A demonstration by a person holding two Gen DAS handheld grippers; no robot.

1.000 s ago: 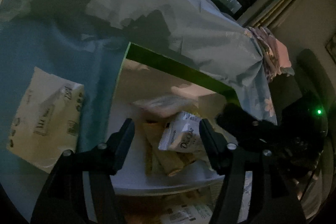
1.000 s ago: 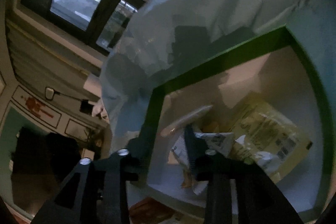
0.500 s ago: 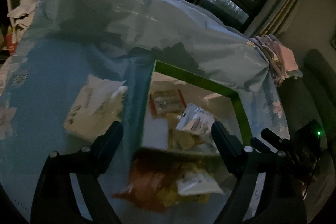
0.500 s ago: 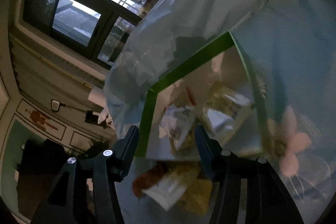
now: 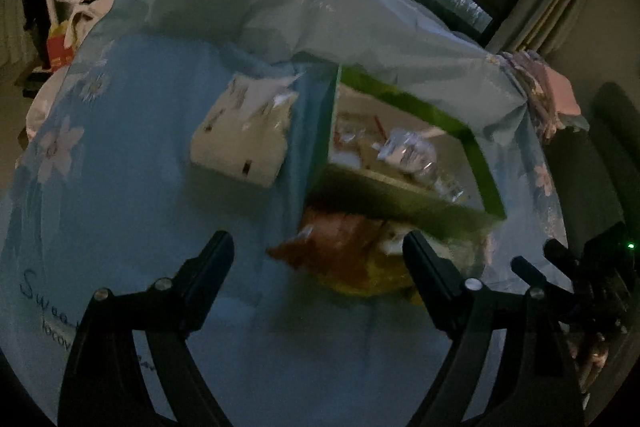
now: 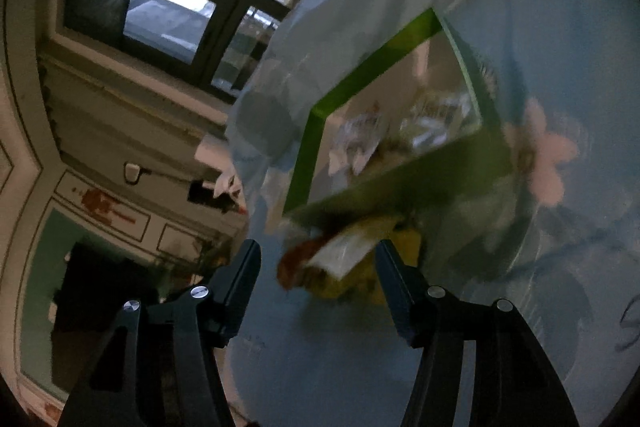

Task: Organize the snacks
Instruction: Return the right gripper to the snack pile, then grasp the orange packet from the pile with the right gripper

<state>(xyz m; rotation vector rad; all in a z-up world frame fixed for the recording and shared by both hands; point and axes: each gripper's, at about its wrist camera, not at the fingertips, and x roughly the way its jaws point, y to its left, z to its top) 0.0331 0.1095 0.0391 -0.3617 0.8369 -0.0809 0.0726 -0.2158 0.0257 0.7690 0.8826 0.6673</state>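
A green-walled box (image 5: 472, 147) (image 6: 308, 155) with a white inside sits on a light blue cloth and holds several snack packets (image 5: 404, 147) (image 6: 356, 143). A small heap of snack bags, orange and yellow (image 5: 344, 255) (image 6: 340, 263), lies on the cloth against the box's near wall. My left gripper (image 5: 318, 251) is open and empty, just before that heap. My right gripper (image 6: 318, 261) is open and empty, with the heap between its fingers' line of sight. The other gripper's black body (image 5: 592, 275) shows at the right edge of the left wrist view.
A white paper packet (image 5: 244, 135) lies on the cloth left of the box. The blue flowered cloth (image 5: 120, 155) covers the whole surface and rises in folds behind the box. Windows and a room wall stand beyond.
Both grippers have pulled back from inside the box and opened wider. The orange and yellow heap outside the box has come into view.
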